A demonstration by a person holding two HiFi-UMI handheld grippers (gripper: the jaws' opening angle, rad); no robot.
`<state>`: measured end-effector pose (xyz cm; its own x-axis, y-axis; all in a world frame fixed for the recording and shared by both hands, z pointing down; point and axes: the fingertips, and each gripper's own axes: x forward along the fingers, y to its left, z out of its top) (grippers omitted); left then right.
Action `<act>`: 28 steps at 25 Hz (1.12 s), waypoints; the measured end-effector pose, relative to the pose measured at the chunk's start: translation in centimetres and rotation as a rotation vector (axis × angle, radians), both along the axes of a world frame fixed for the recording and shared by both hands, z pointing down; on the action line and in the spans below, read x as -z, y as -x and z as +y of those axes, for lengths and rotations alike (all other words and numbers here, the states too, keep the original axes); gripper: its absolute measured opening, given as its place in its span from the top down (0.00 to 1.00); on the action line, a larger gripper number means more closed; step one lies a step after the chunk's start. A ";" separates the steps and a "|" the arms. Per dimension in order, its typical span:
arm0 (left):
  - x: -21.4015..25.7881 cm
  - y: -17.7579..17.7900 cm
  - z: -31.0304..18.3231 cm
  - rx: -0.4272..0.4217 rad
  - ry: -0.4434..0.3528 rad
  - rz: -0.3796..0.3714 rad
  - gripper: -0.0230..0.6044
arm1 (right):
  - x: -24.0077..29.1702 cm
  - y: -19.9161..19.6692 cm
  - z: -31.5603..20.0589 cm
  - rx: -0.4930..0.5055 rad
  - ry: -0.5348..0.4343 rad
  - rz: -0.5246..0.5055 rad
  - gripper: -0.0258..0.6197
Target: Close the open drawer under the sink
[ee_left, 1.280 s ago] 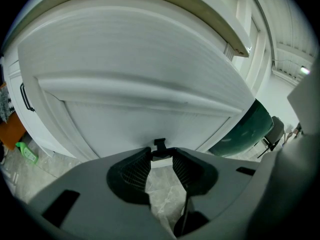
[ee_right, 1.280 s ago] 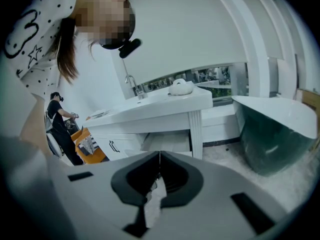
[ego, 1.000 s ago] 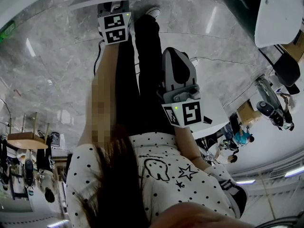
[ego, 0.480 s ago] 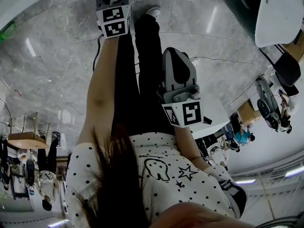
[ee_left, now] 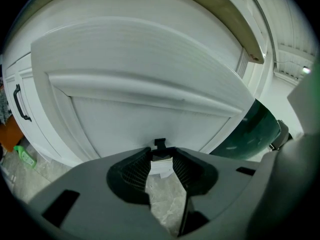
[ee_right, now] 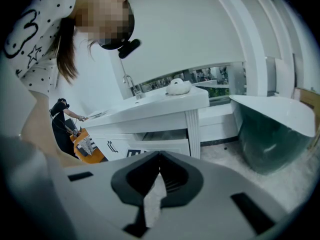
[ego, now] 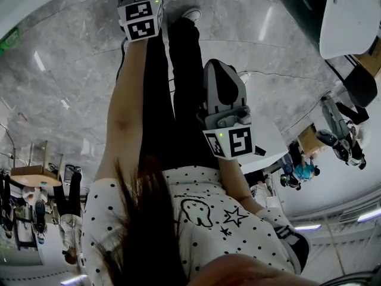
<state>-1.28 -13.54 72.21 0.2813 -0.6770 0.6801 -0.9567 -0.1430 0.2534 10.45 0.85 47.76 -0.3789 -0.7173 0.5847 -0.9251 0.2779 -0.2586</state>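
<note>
- Left gripper (ego: 141,18) (ee_left: 161,158): held far out, facing the white drawer (ee_left: 150,109) front; jaws a narrow gap apart, nothing clamped.
- Small black handle (ee_left: 160,143): just past the jaw tips; contact cannot be told.
- Right gripper (ego: 226,117) (ee_right: 159,159): near the person's body, jaw tips together, empty.
- Drawer (ee_right: 165,145): pulled out beneath the sink counter (ee_right: 150,111), left of the bathtub (ee_right: 270,129).
</note>
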 end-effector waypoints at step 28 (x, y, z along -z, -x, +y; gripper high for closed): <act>0.6 0.8 -2.1 0.024 -0.025 -0.003 0.75 | -0.1 -0.1 0.2 0.006 0.006 -0.004 0.94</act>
